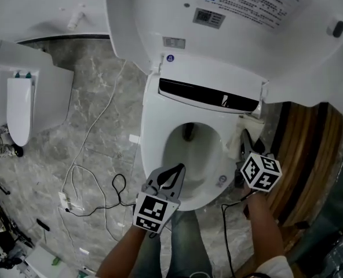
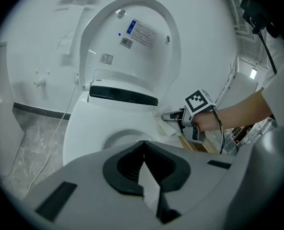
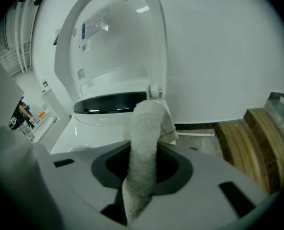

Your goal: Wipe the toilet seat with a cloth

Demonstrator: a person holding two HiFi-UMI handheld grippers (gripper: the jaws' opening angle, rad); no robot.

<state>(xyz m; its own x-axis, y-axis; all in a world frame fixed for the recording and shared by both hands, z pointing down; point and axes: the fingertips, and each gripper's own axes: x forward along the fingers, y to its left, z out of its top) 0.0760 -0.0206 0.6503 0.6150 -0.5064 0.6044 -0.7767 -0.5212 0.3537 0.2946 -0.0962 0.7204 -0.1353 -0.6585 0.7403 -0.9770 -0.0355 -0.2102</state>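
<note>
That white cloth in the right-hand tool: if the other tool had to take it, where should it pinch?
Probably the loose end of the cloth sticking out past the right gripper, coming from the bowl side. That end lies free at the rear corner of the seat. The left gripper, shut and empty, must open first.

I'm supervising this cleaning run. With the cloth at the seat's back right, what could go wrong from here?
1. The right claw only pinches the cloth in a bunch; rubbing the toilet seat might tug it loose.
2. The raised lid stands close behind; a backward stroke could knock it.
</note>
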